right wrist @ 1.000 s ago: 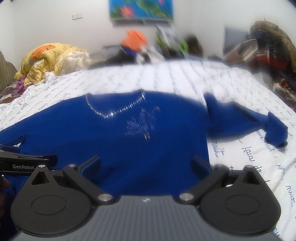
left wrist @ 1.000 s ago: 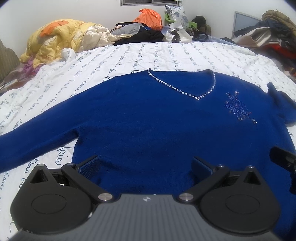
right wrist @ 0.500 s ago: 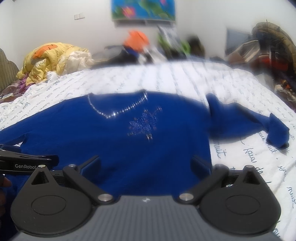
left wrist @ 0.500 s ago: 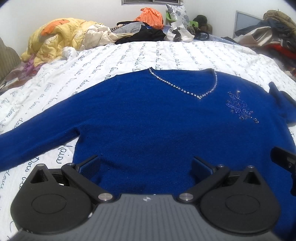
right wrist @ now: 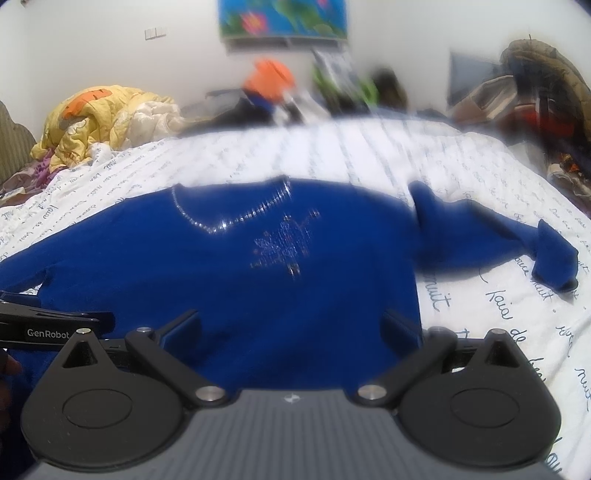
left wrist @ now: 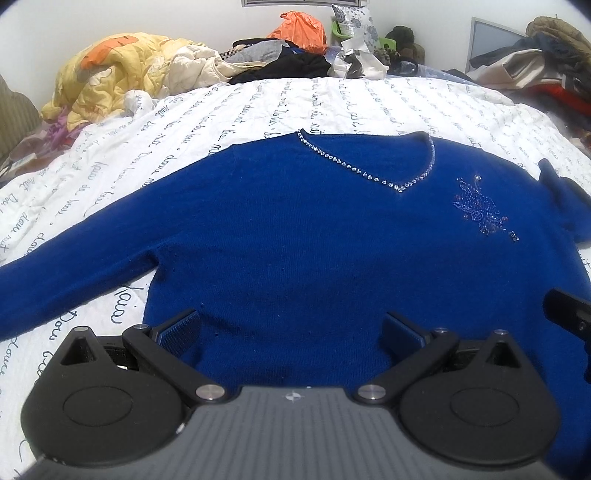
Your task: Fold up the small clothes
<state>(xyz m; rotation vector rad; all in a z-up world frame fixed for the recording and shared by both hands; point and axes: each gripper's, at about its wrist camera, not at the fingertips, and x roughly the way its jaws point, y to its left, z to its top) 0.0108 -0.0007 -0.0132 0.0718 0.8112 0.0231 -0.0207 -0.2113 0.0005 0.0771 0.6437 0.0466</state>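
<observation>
Both claws spread wide, gripping nothing: left claw [left wrist: 291, 328] and right claw [right wrist: 291, 328] hover over the hem at 6 o'clock of the blue sweater [left wrist: 314, 236], flat on the bed [left wrist: 332, 103].

White bedspread [left wrist: 332, 107] with dark cursive writing is covering the bed, filling most of both views. Plain white walls [right wrist: 92, 55] are showing behind. A colourful painting [right wrist: 282, 16] of blue, green and pink is hanging on the far wall, a small light switch plate [right wrist: 155, 33] sitting left of it. Yellow quilt [left wrist: 110, 70] with orange patches is lying bunched at the far left corner. Orange bag [left wrist: 301, 27] and dark clothes are piling along the far edge. Heap of coats [right wrist: 539, 88] is stacking up at the right. Even indoor light.
</observation>
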